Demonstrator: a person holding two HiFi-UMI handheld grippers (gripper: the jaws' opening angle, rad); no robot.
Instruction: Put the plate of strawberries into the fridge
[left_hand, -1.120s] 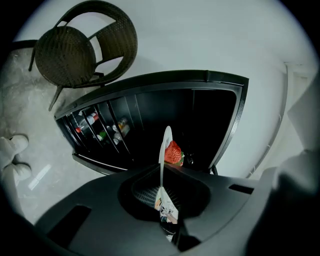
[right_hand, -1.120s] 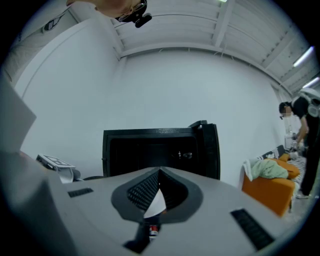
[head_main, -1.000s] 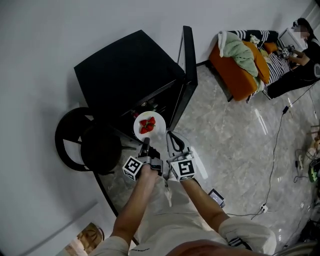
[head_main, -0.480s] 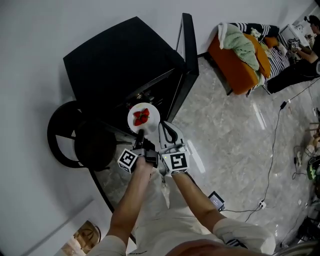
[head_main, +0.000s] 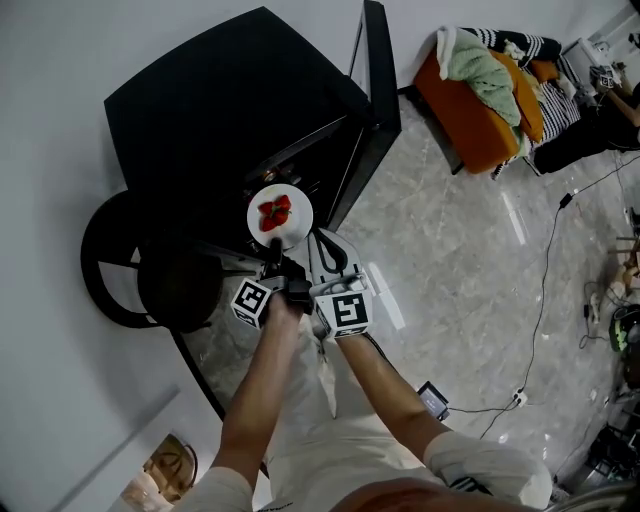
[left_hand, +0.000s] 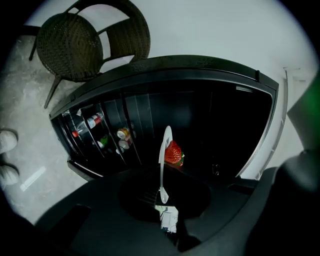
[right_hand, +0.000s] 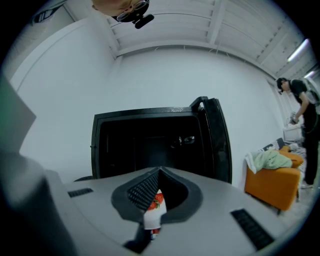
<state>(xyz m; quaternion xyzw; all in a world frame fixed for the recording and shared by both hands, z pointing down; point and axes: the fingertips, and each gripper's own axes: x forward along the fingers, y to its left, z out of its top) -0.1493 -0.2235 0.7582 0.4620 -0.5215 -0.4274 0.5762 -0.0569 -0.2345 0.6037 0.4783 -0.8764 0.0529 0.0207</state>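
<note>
Left gripper (left_hand: 163, 196): clenched on the near rim of the white plate (head_main: 297, 220); its camera sees the plate edge-on.
Right gripper (right_hand: 159, 171): jaw tips pressed together with nothing caught between them, just beside the plate's right edge.
Marker cubes (head_main: 252, 302): one on each gripper, printed with black-and-white square patterns, no letters.
Strawberries (head_main: 275, 212): a few red ones with green caps, bunched at the plate's middle.
Plate's place: in the air at the open front of the black fridge (head_main: 230, 110); whether it has passed the threshold I cannot tell.
Fridge door (head_main: 375, 120): swung wide open.
Door shelf (left_hand: 100, 135): bottles and cans in a row, their labels too small to read.
Wicker chair (left_hand: 70, 47): dark, just beside the fridge.
Orange sofa (head_main: 470, 100): well apart across the marble floor (head_main: 470, 270), with a green cloth (head_main: 480, 75) on it.
Another person (head_main: 600, 110): at the sofa's far end.
</note>
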